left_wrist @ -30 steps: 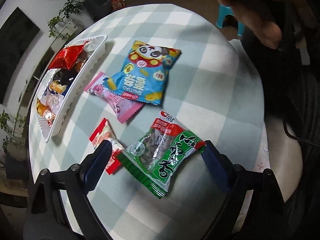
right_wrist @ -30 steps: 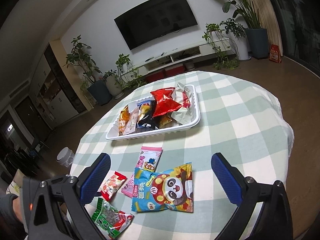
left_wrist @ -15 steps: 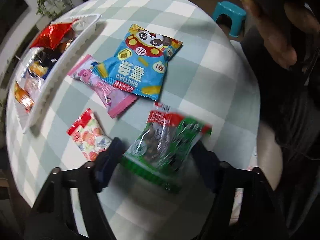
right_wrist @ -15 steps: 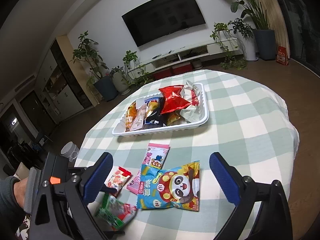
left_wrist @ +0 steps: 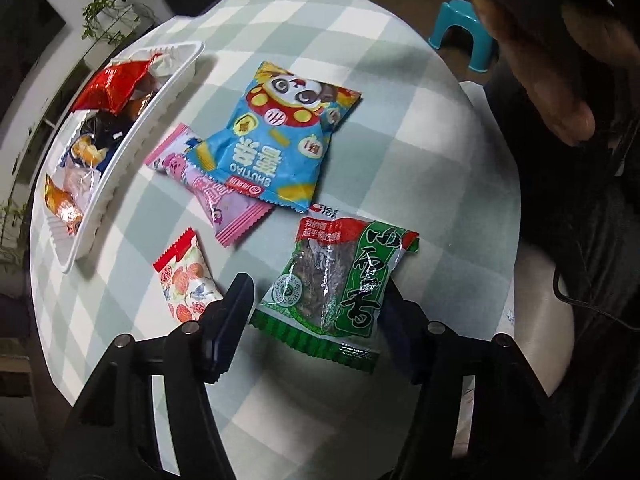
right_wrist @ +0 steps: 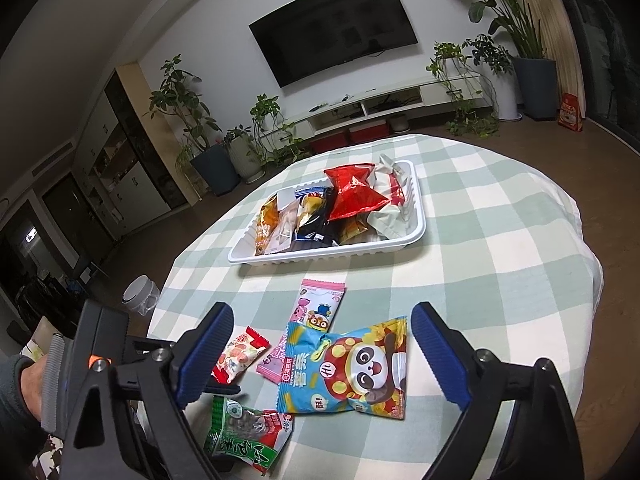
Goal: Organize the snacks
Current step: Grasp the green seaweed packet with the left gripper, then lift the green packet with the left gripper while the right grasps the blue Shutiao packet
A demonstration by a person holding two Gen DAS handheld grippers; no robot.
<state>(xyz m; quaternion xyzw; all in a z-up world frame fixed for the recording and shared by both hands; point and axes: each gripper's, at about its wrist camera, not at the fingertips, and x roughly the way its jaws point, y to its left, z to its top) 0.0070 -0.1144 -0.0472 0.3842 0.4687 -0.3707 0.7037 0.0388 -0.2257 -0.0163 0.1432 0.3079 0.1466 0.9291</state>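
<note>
My left gripper (left_wrist: 316, 300) is shut on the near end of a green seaweed-style snack pack (left_wrist: 340, 280), which also shows in the right wrist view (right_wrist: 248, 436). My right gripper (right_wrist: 320, 352) is open and empty above a blue panda chip bag (right_wrist: 348, 368). The blue bag (left_wrist: 280, 132) overlaps a pink packet (left_wrist: 216, 192). A small red-and-white packet (left_wrist: 186, 276) lies left of the green pack. A white tray (right_wrist: 416, 204) at the back holds several snacks, with a red bag (right_wrist: 352, 192) on top.
The round table has a green-and-white checked cloth (right_wrist: 500, 264). A teal stool (left_wrist: 464, 32) stands beyond the table edge. A white bin (right_wrist: 138, 296) sits on the floor to the left. Potted plants and a TV line the far wall.
My left gripper's jaws have closed from wide open onto the green pack, which has shifted and tilted a little. My right gripper has stayed open and drifted slightly nearer the panda bag.
</note>
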